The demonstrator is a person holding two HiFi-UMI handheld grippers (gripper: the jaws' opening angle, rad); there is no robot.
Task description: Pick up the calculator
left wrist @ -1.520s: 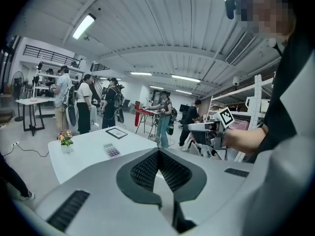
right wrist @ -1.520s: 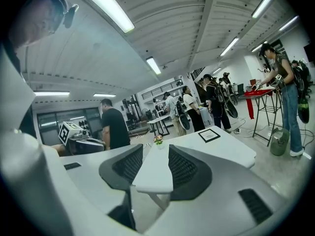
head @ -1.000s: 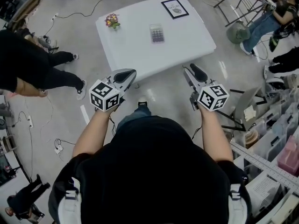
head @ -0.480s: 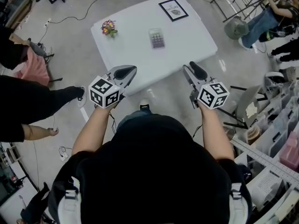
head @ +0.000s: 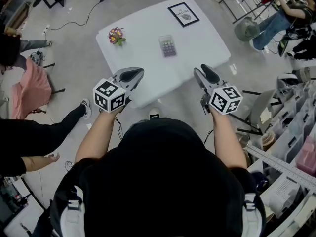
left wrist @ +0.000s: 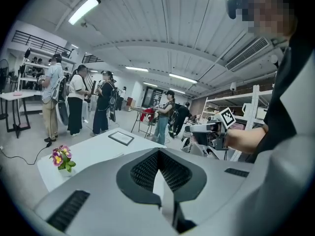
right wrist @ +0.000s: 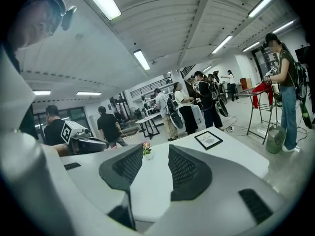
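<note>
The calculator [head: 168, 46] lies flat near the middle of the white table [head: 143, 58], grey with rows of coloured keys. My left gripper [head: 132, 75] hovers over the table's near edge, well short of the calculator and to its left; its jaws meet at the tips with nothing in them. My right gripper [head: 203, 73] hangs past the table's near right corner, jaws apart and empty. In the left gripper view, the left gripper [left wrist: 158, 154] hides the calculator. In the right gripper view, only bare tabletop shows between the right gripper [right wrist: 150, 168] jaws.
A small pot of flowers [head: 116, 35] stands at the table's left side and a framed picture [head: 183, 14] lies at its far right corner. People stand on the floor at the left [head: 29, 142] and far right [head: 281, 14]. Shelving with bins [head: 291, 147] runs along the right.
Both grippers have barely moved. The table has shifted slightly in the head view, and the person at the left has walked nearer, with a pink garment now showing.
</note>
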